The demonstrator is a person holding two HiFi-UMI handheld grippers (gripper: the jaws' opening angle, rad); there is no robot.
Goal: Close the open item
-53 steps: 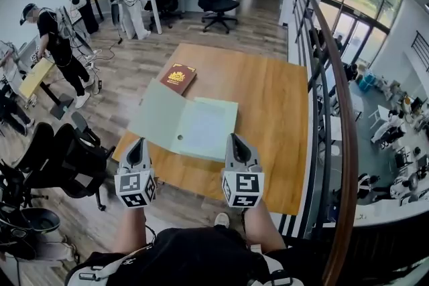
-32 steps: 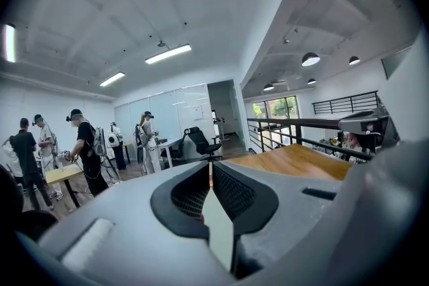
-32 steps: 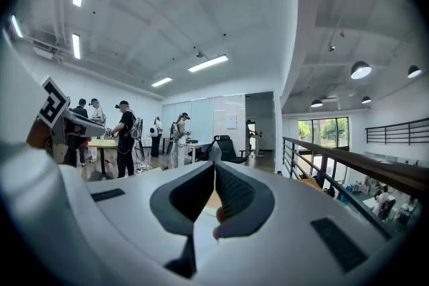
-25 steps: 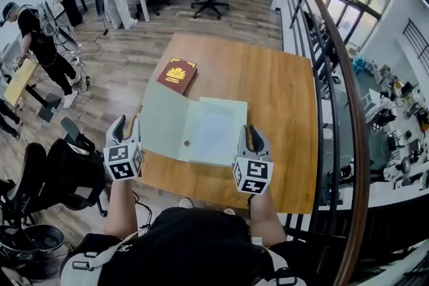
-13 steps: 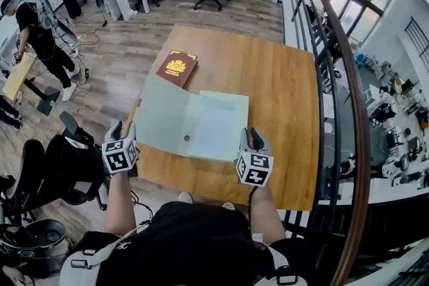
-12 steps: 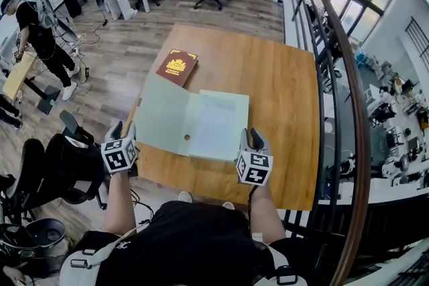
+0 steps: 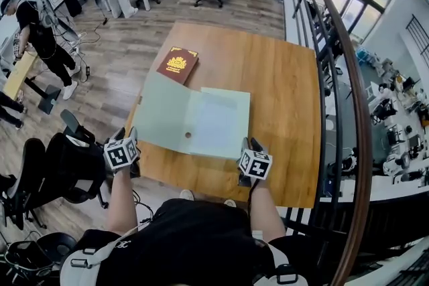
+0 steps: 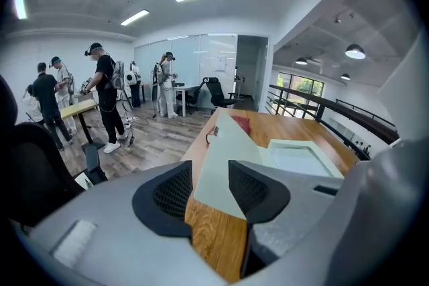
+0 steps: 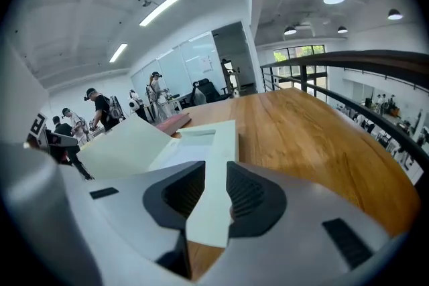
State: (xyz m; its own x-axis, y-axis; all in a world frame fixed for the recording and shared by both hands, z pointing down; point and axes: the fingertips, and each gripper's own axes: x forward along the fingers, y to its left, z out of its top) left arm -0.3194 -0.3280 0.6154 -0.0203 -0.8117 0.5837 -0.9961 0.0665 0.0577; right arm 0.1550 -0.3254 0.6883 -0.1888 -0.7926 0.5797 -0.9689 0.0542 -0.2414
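A pale green folder (image 7: 194, 120) lies open on the wooden table (image 7: 281, 90), left flap spread out, white paper in its right half. My left gripper (image 7: 123, 140) is off the table's near left corner. In the left gripper view the left gripper (image 8: 210, 177) is open, and the folder's flap (image 8: 228, 144) lies ahead beyond its pads. My right gripper (image 7: 249, 146) is at the folder's near right corner. In the right gripper view the right gripper's (image 9: 214, 177) jaws are opening; the folder's (image 9: 221, 137) corner shows in the gap, and the pads do not press it.
A dark red book (image 7: 177, 64) lies on the table just beyond the folder's left flap. A dark railing (image 7: 335, 77) runs along the table's right side. A black chair (image 7: 60, 164) stands left of me. People (image 7: 40, 30) work at the far left.
Both grippers have spread apart from the folder's near edge and pulled back toward me. The left one went out past the table's left corner. The folder stays open and flat.
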